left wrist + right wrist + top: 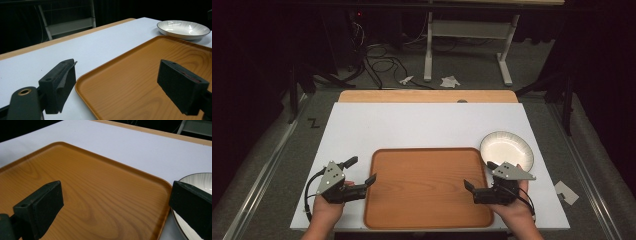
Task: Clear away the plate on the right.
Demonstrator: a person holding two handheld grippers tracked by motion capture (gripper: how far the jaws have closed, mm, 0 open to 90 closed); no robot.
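Worktop: a white rectangular board [422,125] was laid over a light wooden table, whose far edge [427,96] was left showing as a strip behind it.

Tray: a flat orange-brown tray with wood grain and rounded corners [427,187] was placed at the near middle of the worktop; in the left gripper view [140,82] and the right gripper view [95,195] its raised rim was seen running across the frame.

Bowl: a shallow white ceramic bowl with fine ribbed lines and a dark rim [507,148] was set on the worktop just beside the tray's far right corner (whether it touched the rim could not be told). It was also seen at the far right in the left gripper view [183,28] and at the lower right edge in the right gripper view [197,182].

Left gripper: the black left gripper [361,171] was held by the left hand [328,205] at the tray's left edge, its jaws spread wide with nothing between them; one jaw was over the white board, the other over the tray.

Right gripper: the black right gripper [479,175] was held by the right hand [512,207] at the tray's right edge, its jaws likewise parted and empty, one over the tray and one by the bowl.

Floor: grey carpet with loose cables [382,62] and white table legs [428,50] was seen beyond the worktop.
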